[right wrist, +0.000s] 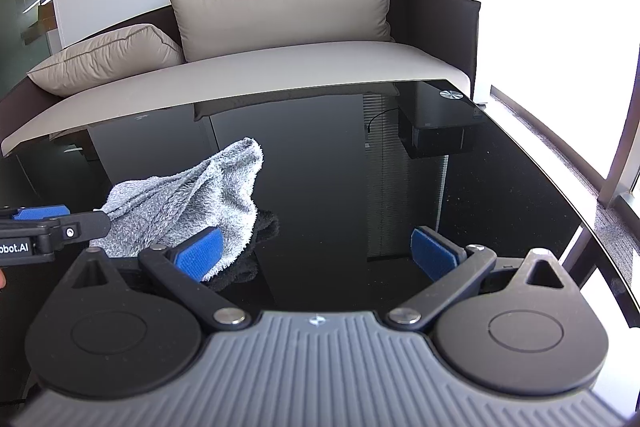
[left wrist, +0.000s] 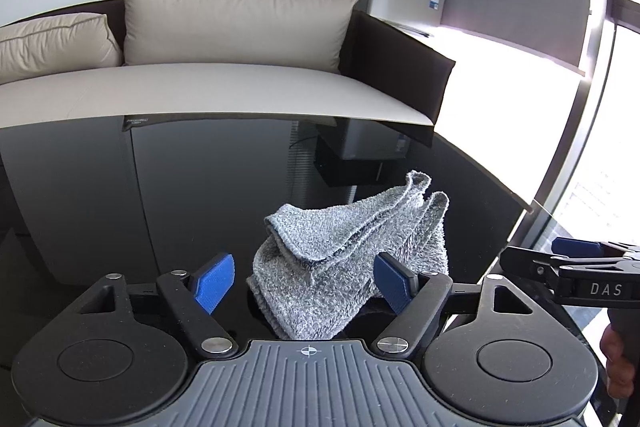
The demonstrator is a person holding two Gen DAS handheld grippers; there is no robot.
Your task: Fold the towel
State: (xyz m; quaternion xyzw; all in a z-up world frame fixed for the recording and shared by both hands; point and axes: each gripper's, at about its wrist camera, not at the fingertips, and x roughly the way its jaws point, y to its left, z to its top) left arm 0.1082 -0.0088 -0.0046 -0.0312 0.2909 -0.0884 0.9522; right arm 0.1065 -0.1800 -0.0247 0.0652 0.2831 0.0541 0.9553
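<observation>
- I'm seeing the grey towel (left wrist: 352, 267) lying crumpled on the black glass table (left wrist: 160, 195), sitting between my left gripper's (left wrist: 306, 281) 2 blue pads.
- Left jaws are standing apart, pads not pressing the cloth; released.
- My right gripper (right wrist: 316, 255) is hanging wide open, gripping nothing; towel is lying off its left pad (right wrist: 198, 253).
- A beige sofa (right wrist: 280, 59) is sitting beyond the table.
</observation>
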